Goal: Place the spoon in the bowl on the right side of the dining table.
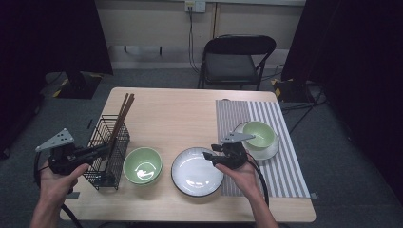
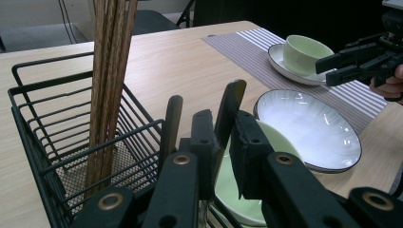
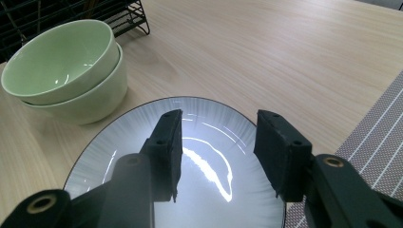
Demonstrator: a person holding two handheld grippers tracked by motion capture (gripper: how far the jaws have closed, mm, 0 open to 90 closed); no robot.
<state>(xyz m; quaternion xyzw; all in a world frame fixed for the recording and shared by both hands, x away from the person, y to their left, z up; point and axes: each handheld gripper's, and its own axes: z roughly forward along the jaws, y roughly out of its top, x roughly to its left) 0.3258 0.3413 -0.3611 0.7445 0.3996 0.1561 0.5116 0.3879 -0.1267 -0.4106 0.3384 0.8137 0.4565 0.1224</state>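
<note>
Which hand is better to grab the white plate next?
Right: the right gripper hangs open over the white plate; the left gripper is clamped on a dark stick at the wire basket.

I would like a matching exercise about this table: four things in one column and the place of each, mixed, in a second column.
Things:
1. brown chopsticks
2. white plate
3. dark stick
4. lone green bowl

Places:
A. on a saucer on the striped mat
B. gripped by the left tongs
C. standing in the black wire basket
D. under the open right tongs

Pairs: 1-C, 2-D, 3-B, 4-A
</note>
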